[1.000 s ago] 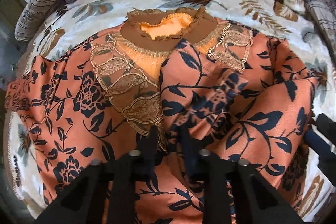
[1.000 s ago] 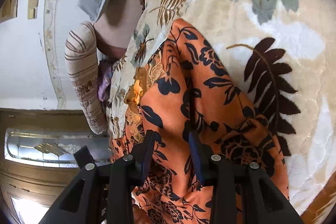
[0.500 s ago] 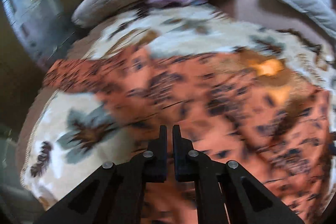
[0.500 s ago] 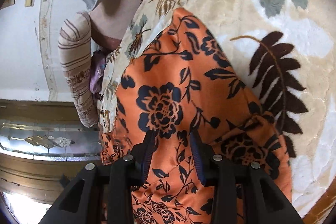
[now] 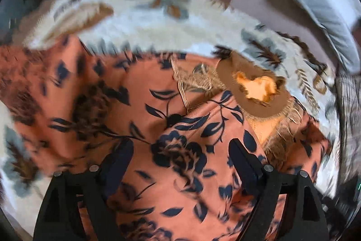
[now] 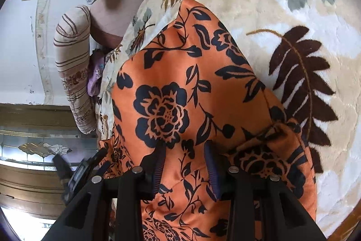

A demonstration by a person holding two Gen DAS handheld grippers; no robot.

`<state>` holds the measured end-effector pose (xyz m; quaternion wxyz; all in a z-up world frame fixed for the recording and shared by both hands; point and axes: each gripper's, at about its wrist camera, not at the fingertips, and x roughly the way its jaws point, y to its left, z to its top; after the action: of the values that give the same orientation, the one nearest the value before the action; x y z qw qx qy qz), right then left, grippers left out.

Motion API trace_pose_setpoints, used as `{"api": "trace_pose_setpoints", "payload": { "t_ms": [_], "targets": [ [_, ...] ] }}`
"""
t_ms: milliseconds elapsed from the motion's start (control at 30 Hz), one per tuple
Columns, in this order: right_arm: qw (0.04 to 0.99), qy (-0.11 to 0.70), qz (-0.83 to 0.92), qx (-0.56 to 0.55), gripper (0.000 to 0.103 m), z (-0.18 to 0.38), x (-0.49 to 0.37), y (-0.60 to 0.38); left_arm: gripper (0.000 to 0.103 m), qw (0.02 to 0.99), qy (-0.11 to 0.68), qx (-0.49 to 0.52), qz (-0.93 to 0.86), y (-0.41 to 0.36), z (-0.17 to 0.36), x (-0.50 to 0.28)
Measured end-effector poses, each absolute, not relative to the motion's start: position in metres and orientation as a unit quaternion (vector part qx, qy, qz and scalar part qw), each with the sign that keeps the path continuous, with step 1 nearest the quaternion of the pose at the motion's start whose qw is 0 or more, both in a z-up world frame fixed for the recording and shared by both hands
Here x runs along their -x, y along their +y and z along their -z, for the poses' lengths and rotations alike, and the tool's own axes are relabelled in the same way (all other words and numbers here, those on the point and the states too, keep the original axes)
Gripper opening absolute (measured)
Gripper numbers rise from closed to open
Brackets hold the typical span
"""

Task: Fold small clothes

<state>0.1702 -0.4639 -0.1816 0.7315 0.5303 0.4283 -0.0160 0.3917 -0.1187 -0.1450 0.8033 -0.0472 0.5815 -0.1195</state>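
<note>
A: What carries it all?

B: A cream blanket (image 6: 259,15) printed with leaves; the orange floral garment (image 5: 140,92) is spread across its middle, brown lace collar (image 5: 259,92) toward the far edge, where a striped bolster (image 6: 72,64) and a purple cloth (image 6: 96,76) lie.

A: And the left gripper (image 5: 180,157)?

B: Above the garment; its jaws have just been opening and now stand wide; the fabric lies below them, gripped by neither.

A: The right gripper (image 6: 185,164)?

B: Jaws narrow, closed on a raised fold of the same garment near its edge.
</note>
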Motion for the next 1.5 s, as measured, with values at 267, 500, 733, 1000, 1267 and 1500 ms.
{"api": "trace_pose_setpoints", "payload": {
  "t_ms": [267,500,733,1000,1267,1500],
  "targets": [
    [0.738,0.427,0.026,-0.522,0.038,0.181,-0.178,-0.466,0.007,0.803,0.577,0.079,0.127,-0.117,0.154,-0.391],
    [0.757,0.401,0.041,-0.515,0.038,0.175,-0.177,-0.468,0.006,0.883,0.442,0.104,0.121,-0.063,0.077,-0.374],
    [0.765,0.424,0.055,-0.481,0.039,0.179,-0.185,-0.458,0.011,0.839,0.527,0.064,0.121,-0.016,0.123,-0.35],
    [0.761,0.431,0.056,-0.482,0.037,0.184,-0.184,-0.46,0.041,0.849,0.511,0.13,0.042,0.105,0.104,-0.34],
    [0.783,0.418,0.062,-0.456,0.038,0.179,-0.189,-0.447,0.046,0.832,0.485,0.246,-0.109,0.226,0.112,-0.387],
    [0.85,0.367,0.02,-0.376,0.038,0.144,-0.198,-0.414,0.05,0.794,0.47,0.348,-0.167,0.272,0.145,-0.427]
  ]
}}
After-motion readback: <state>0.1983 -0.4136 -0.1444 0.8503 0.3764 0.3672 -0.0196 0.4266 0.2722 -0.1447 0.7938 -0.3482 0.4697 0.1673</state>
